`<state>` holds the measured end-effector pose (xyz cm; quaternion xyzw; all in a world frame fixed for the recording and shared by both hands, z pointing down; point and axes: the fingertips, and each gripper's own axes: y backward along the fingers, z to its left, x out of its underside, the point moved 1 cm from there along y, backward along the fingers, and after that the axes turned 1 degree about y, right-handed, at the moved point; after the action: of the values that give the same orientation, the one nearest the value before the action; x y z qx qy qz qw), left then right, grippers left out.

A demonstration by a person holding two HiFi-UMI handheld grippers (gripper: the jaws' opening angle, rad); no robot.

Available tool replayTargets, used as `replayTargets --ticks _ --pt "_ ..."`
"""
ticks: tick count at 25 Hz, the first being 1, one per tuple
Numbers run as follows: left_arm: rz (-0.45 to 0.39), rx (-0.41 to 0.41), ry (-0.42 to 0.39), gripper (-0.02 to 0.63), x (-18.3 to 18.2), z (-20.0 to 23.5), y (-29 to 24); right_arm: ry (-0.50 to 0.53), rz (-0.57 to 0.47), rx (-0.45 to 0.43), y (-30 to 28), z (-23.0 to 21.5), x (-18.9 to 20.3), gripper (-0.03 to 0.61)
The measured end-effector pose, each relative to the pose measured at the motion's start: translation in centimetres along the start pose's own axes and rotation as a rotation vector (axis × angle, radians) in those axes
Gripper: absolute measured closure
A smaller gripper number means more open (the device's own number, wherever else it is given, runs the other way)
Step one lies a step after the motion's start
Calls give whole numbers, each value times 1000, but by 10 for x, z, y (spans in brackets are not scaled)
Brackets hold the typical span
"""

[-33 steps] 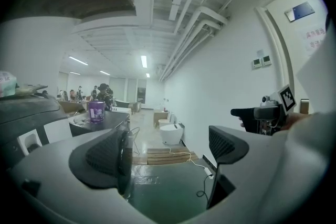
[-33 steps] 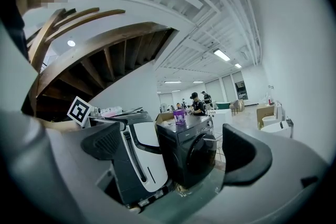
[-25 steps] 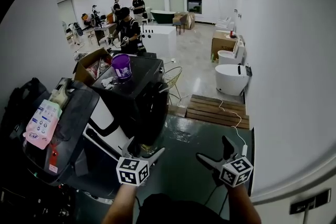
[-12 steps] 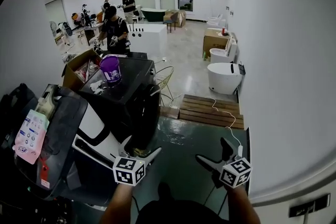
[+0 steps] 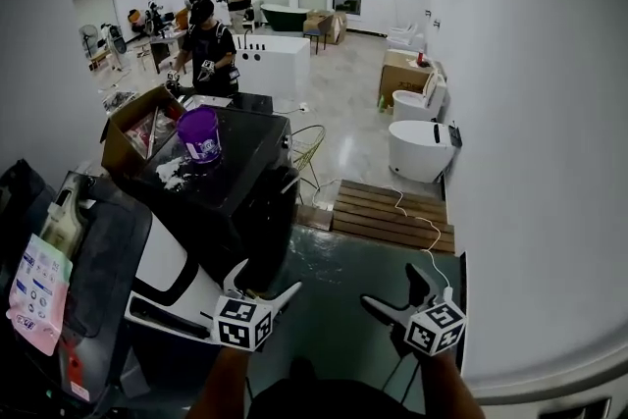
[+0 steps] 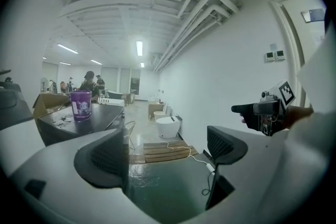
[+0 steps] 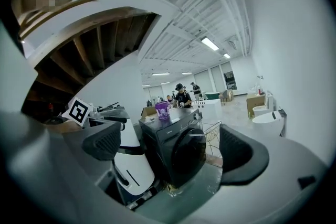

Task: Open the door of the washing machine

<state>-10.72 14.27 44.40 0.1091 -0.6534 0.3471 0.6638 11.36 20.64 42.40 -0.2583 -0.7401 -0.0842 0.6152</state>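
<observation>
Both grippers (image 5: 263, 291) (image 5: 400, 295) empty, jaws apart

No text or no. can be read with certainty. Head view: print is seen on the pouch (image 5: 37, 294) at 8 o'clock, too small to read. A white label is carried by the purple cup (image 5: 200, 134) at 10 o'clock, blurred. Right gripper view: a faint mark is seen on the washer (image 7: 176, 152) top panel, illegible. B/w square patterns only are shown on the left cube (image 5: 243, 322) at 7 o'clock and the right cube (image 5: 435, 328) at 5 o'clock.

Print on purple cup (image 5: 199, 134) unreadable, washing machine (image 7: 164, 145) door handle indistinct, forearms (image 5: 221, 386) cut by bottom edge.
</observation>
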Motion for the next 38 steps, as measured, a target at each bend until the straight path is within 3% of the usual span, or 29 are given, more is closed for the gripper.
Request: replayTargets --ticks 8,20,29,38 --pt "-18 49 36 92 -15 53 -42 6 28 38 -63 -12 -15 -5" --pt "54 42 66 92 1 92 -69 -23 121 -60 -137 -12 0 -5" --pt "109 -63 77 92 -19 116 -146 -126 114 -69 -180 -92 -10 -3" --pt "154 -38 92 92 -50 92 -280 -181 120 -102 -224 -214 -46 -3"
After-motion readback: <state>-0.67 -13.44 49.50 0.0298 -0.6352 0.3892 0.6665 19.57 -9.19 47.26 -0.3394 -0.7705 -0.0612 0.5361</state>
